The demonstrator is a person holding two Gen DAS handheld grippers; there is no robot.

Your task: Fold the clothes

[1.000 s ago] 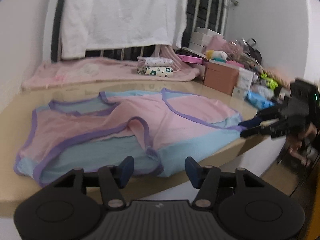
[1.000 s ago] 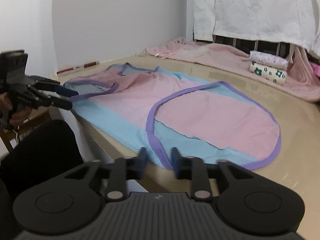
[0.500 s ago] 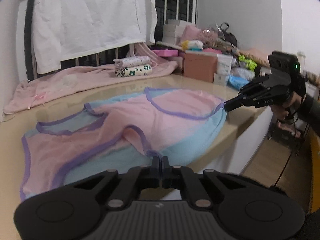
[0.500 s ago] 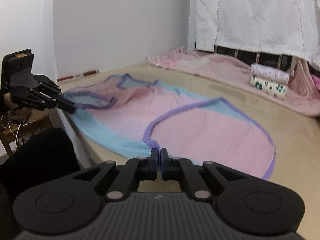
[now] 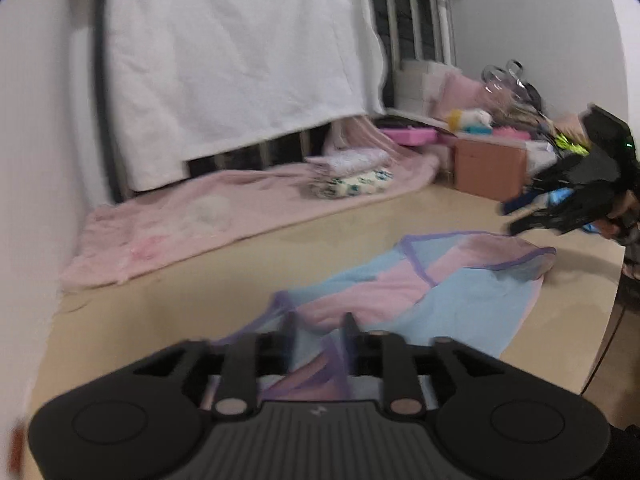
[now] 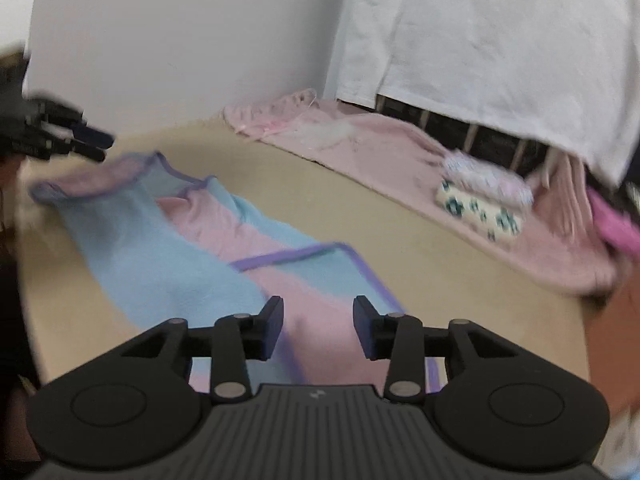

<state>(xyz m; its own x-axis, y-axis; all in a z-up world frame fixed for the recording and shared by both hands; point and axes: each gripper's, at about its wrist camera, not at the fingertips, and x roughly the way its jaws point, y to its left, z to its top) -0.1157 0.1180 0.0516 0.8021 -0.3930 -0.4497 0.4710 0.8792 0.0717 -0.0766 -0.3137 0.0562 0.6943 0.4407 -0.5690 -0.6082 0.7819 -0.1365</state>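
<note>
A pink and light-blue garment point(image 5: 460, 300) with purple trim lies doubled over on itself, in a long strip on the beige table point(image 5: 180, 300). My left gripper point(image 5: 320, 332) is open over the strip's near end, and purple trim shows between its fingers. In the right wrist view the garment point(image 6: 160, 248) runs off to the left, and my right gripper point(image 6: 319, 326) hangs open just above its other end. Each view also shows the opposite gripper: the right gripper point(image 5: 510, 218) and the left gripper point(image 6: 100, 148) both hover with fingers apart over an end of the strip.
A pink blanket point(image 5: 192, 232) lies along the back of the table with a stack of folded clothes point(image 5: 348, 178) on it. A white sheet point(image 5: 240, 60) hangs behind. Boxes and clutter point(image 5: 488, 164) stand at the far right. The table edge point(image 5: 592, 340) is close on the right.
Both grippers were shut on the garment's near edge. That edge now lies folded over towards the far side, both grippers are open, and the cloth is released.
</note>
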